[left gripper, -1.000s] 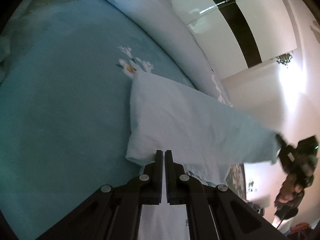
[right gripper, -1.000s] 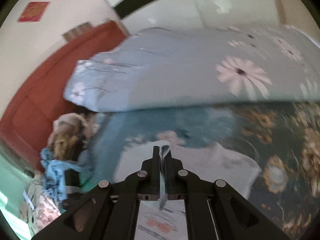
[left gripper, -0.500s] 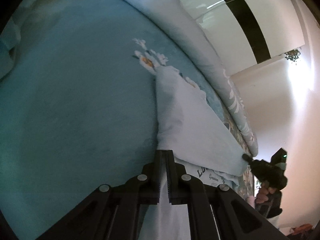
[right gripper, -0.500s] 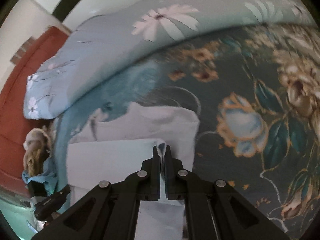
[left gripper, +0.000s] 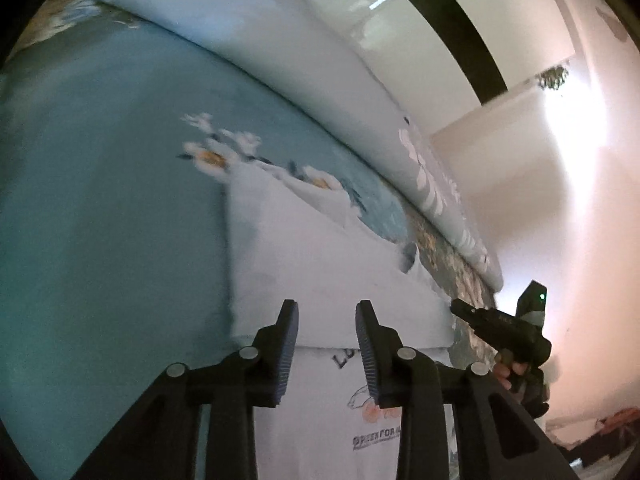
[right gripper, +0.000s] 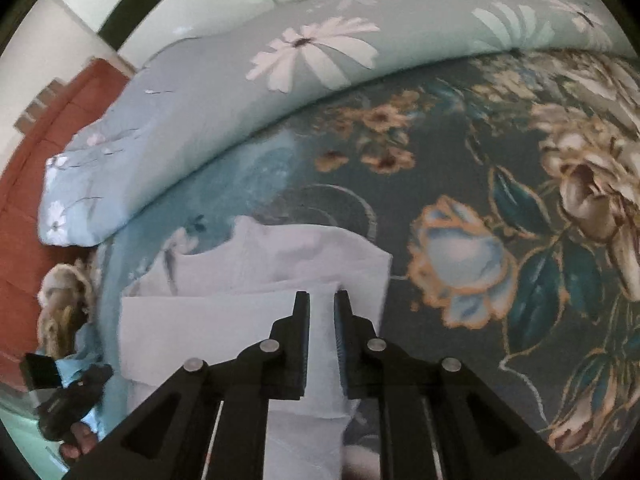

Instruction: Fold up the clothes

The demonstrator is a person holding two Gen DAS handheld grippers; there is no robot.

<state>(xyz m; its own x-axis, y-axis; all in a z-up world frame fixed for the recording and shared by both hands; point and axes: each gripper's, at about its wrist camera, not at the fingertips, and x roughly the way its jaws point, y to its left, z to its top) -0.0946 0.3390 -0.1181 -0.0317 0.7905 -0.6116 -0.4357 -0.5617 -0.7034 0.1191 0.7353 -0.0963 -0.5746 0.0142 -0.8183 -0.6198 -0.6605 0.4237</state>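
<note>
Shirt: 1 white shirt folded on the bed, just under both tongs.
Left tongs: opening, nothing pinched.
Right tongs: opening, nothing pinched.
Tongs: 2.

The white T-shirt, a second ago stretched in the air, now lies folded on the bed. Both the left gripper and the right gripper are opening, releasing the cloth.

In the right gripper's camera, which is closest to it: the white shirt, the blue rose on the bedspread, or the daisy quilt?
From the right hand-held gripper:
1. White shirt, right under its opening fingers.
2. Blue rose, just to the right.
3. Daisy quilt, bunched along the bed's far side.
</note>
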